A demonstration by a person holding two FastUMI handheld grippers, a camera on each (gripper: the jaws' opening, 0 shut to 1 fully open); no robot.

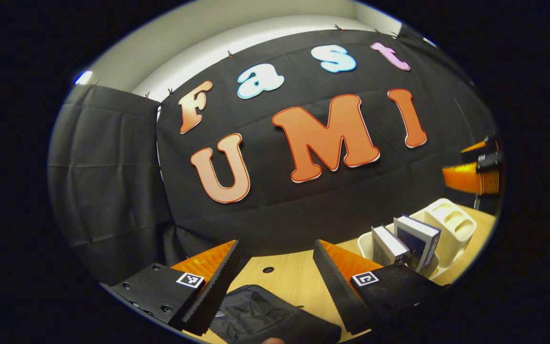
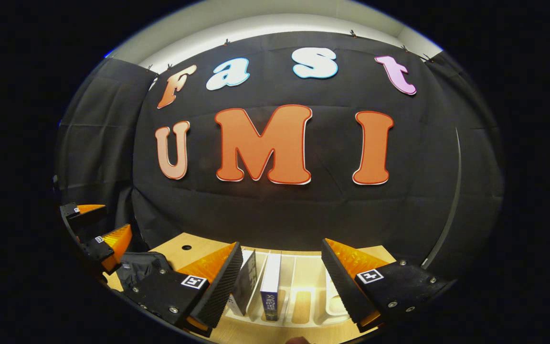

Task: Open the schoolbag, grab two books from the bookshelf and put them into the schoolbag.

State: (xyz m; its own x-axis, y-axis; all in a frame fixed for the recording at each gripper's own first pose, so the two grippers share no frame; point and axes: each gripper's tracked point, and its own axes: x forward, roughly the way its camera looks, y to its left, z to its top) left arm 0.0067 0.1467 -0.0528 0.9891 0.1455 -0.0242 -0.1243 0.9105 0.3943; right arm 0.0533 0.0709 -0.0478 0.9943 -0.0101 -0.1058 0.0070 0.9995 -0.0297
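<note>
Left gripper view looks down on the dark schoolbag point(image 1: 275, 317), lying on the tabletop point(image 1: 294, 270) between the left gripper's point(image 1: 275, 272) spread, empty fingers. Right gripper point(image 2: 282, 274), also spread and empty, faces two upright books point(image 2: 261, 284) in the bookshelf point(image 2: 303, 306), so it is nearer them.

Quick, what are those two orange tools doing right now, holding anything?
Left tool: open, empty, above the schoolbag.
Right tool: open, empty, facing the books.

schoolbag point(image 1: 275, 317) cut off below, bookshelf point(image 2: 303, 306) partly hidden
</note>
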